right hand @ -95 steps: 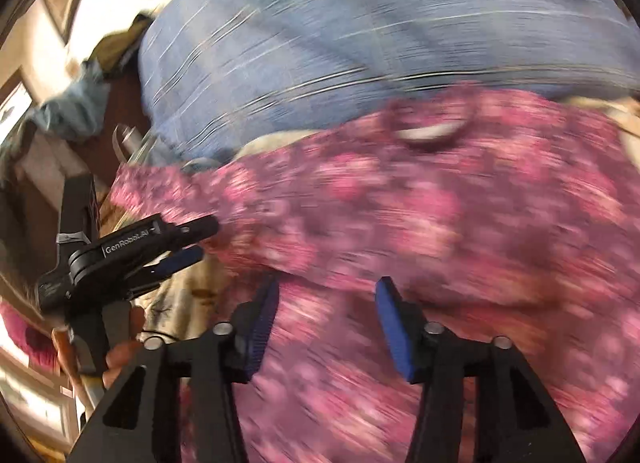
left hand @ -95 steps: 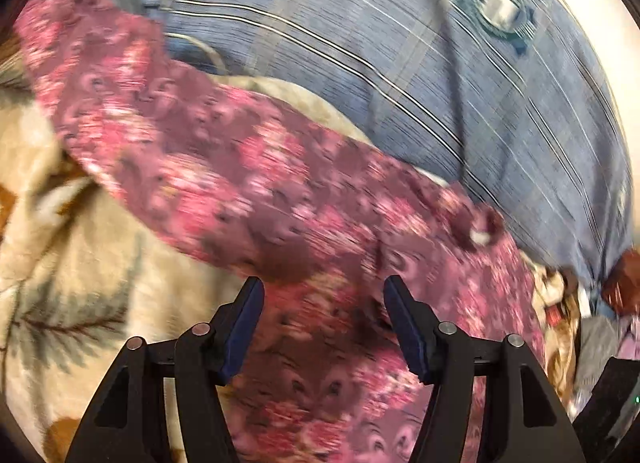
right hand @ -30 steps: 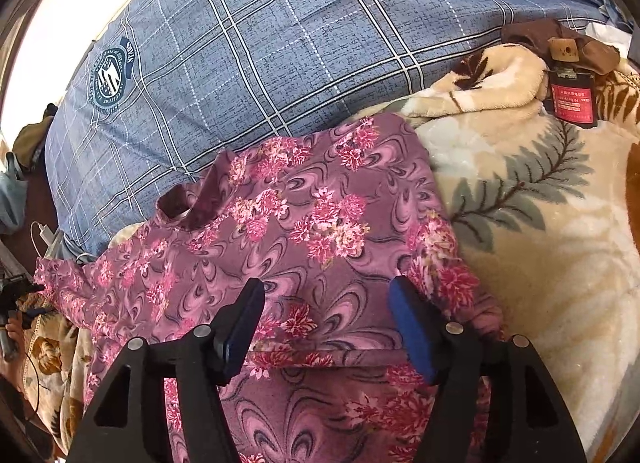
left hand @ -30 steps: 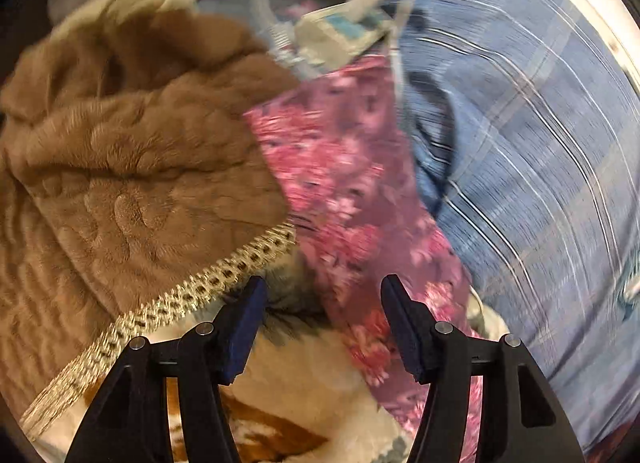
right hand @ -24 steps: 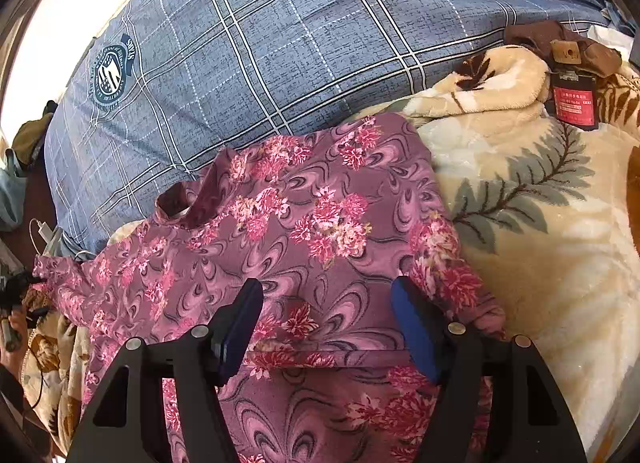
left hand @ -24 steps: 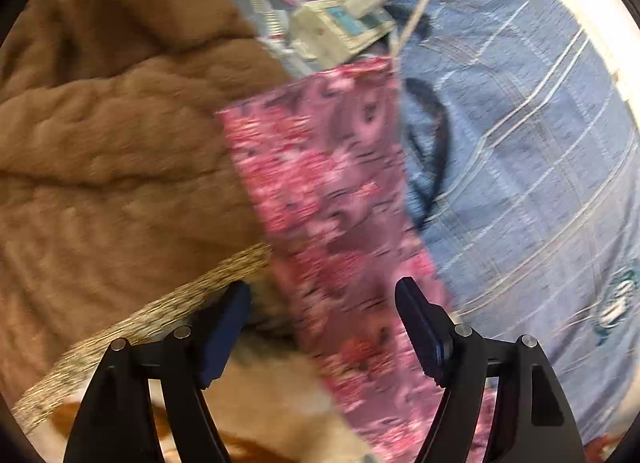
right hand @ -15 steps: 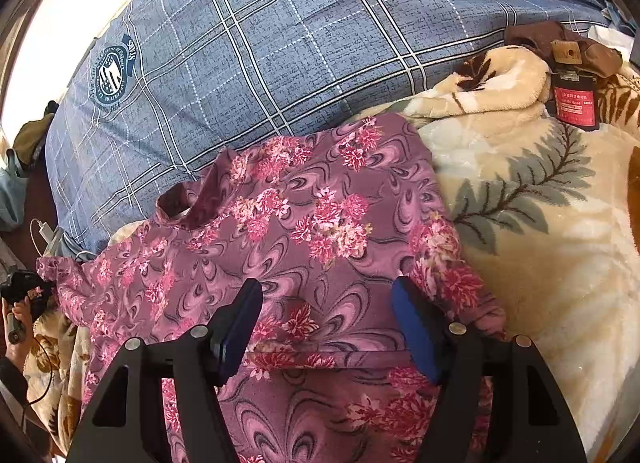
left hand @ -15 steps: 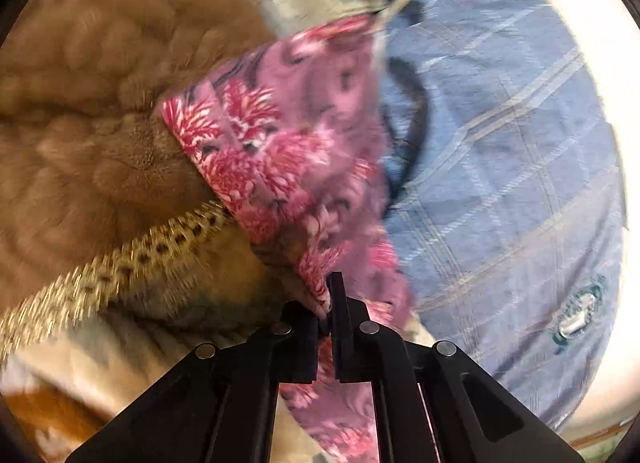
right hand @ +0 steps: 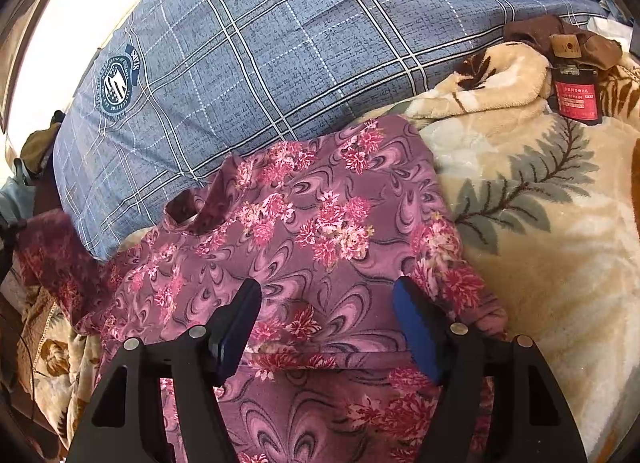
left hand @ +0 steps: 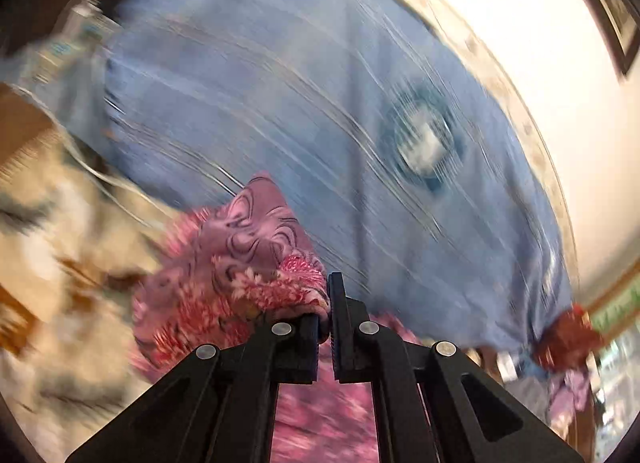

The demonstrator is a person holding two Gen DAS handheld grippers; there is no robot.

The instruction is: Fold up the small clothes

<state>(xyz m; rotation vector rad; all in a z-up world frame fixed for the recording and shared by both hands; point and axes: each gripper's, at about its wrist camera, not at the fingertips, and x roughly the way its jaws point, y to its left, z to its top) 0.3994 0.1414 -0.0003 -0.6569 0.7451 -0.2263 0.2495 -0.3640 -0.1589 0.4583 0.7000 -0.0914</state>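
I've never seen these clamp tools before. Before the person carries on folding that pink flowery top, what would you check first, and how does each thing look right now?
1. Left gripper has cloth between its jaws: ok, shut on a bunched sleeve of the flowery top.
2. Grip is secure: cannot tell, only a small edge of cloth is pinched and the left view is blurred.
3. Right gripper is free: ok, jaws open above the top, holding nothing.
4. Body of the top lies flat: ok, mostly smooth, one fold across near the right gripper.
5. Landing area is clear: ok, nothing lies on the top; the red tag sits away on the beige blanket.
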